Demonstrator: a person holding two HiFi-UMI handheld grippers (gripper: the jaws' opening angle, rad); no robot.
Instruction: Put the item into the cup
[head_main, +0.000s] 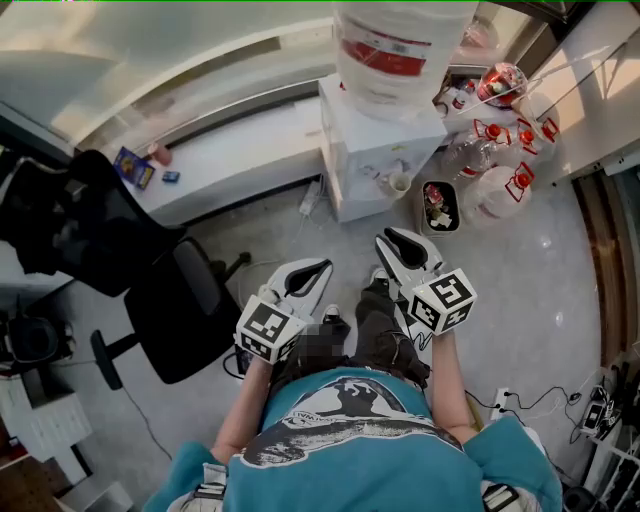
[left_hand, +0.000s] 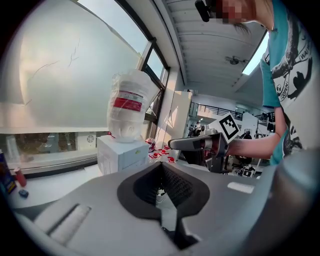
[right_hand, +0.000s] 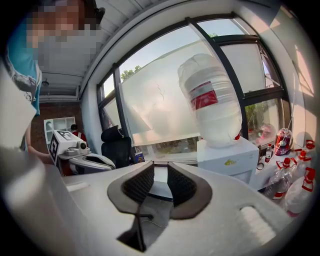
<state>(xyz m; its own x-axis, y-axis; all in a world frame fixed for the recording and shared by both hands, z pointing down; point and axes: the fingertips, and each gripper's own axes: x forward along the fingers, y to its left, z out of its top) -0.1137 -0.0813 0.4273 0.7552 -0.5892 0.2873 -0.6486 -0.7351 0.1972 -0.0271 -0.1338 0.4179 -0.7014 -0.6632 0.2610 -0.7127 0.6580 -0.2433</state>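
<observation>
A pale cup (head_main: 400, 183) stands under the taps of the white water dispenser (head_main: 365, 150). Small items lie on the window ledge at the left: a blue packet (head_main: 132, 166), a pink thing (head_main: 160, 155) and a small blue thing (head_main: 171, 177). I hold both grippers at waist height, well short of the dispenser. My left gripper (head_main: 325, 265) (left_hand: 161, 165) has its pad tips together and nothing in it. My right gripper (head_main: 385, 237) (right_hand: 161, 167) stands open, with a gap between its pads and nothing held. Each gripper shows in the other's view.
A big water bottle (head_main: 400, 50) tops the dispenser. A small bin (head_main: 438, 205) with rubbish stands to its right, then several red-capped empty bottles (head_main: 500, 150). A black office chair (head_main: 170, 300) is at my left. Cables lie on the floor at lower right (head_main: 540, 400).
</observation>
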